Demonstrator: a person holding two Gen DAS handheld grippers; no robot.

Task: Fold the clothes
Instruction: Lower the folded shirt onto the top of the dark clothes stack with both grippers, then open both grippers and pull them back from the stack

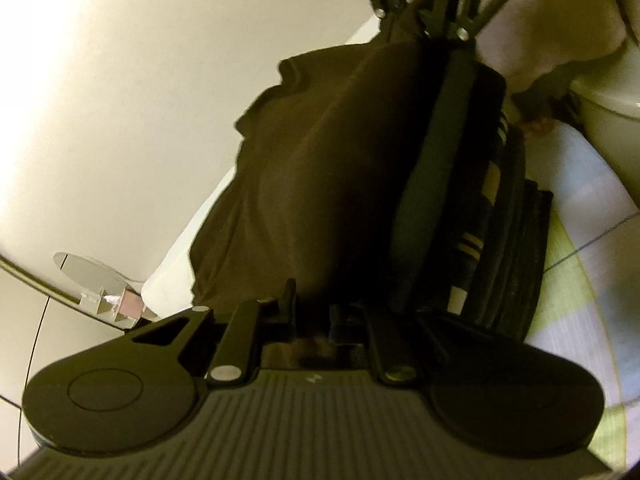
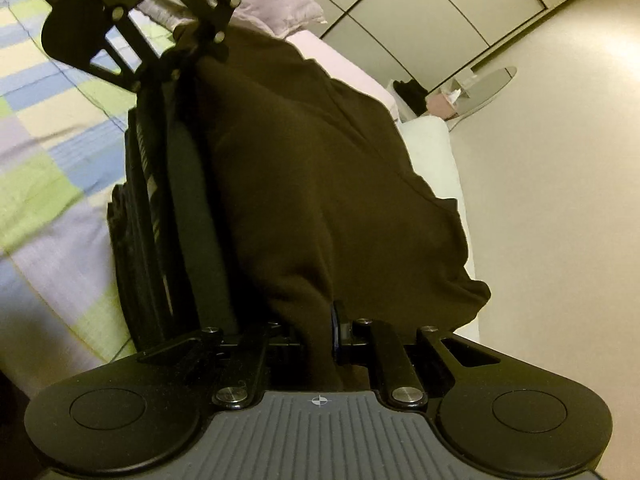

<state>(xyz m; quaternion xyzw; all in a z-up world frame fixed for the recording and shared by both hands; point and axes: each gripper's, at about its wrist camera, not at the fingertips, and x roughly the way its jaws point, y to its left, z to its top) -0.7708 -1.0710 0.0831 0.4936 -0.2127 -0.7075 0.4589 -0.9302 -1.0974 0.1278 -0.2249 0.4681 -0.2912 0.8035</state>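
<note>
Your left tool is clamped on one edge of the dark brown garment, with the cloth running straight out from between its near-closed fingers. Your right tool is likewise pinched onto the opposite edge, the fabric passing between its fingers and spreading ahead of it. Each tool shows at the top of the other's view, so the garment hangs stretched between the two, held above the bed with its checked blue, green and lilac quilt. In the right wrist view the cloth sags toward the white mattress edge. Beside the garment, on the quilt, you have a stack of dark folded clothes, one with pale stripes. A lilac pillow lies beyond, and a small round glass table stands on the floor.
</note>
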